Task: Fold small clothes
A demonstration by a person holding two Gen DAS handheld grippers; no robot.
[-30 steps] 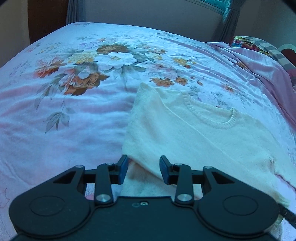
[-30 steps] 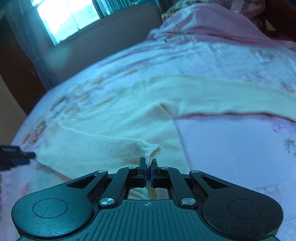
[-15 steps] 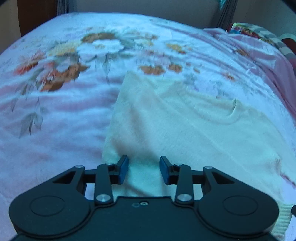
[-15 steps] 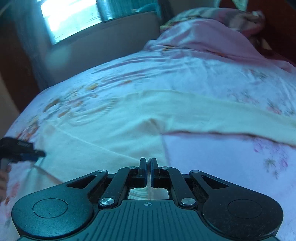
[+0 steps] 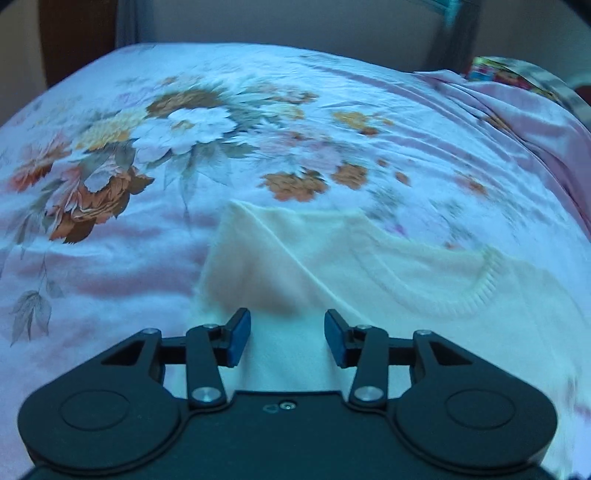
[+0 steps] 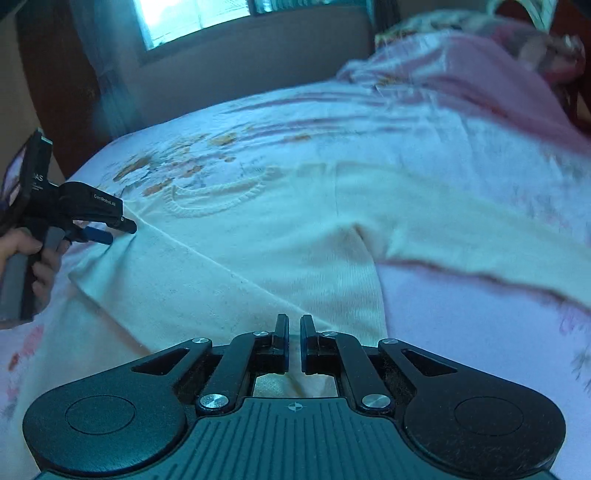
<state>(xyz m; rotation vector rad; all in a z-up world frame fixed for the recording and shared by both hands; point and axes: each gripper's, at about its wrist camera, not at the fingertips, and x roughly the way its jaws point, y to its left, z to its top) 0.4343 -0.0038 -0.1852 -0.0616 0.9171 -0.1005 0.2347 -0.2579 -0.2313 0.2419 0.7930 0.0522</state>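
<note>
A cream knit sweater [image 5: 406,280] with a ribbed round neck [image 5: 476,291] lies flat on the floral bedsheet [image 5: 110,258]. Its left part is folded over along a diagonal crease. My left gripper [image 5: 286,321] hovers over that fold. Its jaws are opening, with cloth under the gap but not pinched by the blue pads [image 5: 236,338]. In the right wrist view a hand holds the left gripper [image 6: 118,230] at the sweater's [image 6: 258,236] left edge. My right gripper [image 6: 294,321] is shut on the sweater's near edge, with cream cloth showing in the slit. One sleeve [image 6: 461,229] stretches out to the right.
A rumpled pink quilt [image 6: 480,74] and patterned bedding [image 5: 517,74] are piled at the head of the bed. A window [image 6: 192,18], curtains [image 5: 454,33], a plain wall and dark wood furniture [image 6: 48,74] stand beyond the bed's far edge.
The left gripper has shifted over the sweater's folded left part and its jaws now stand wider. The right wrist view has rolled, and the left gripper with its hand now shows more fully.
</note>
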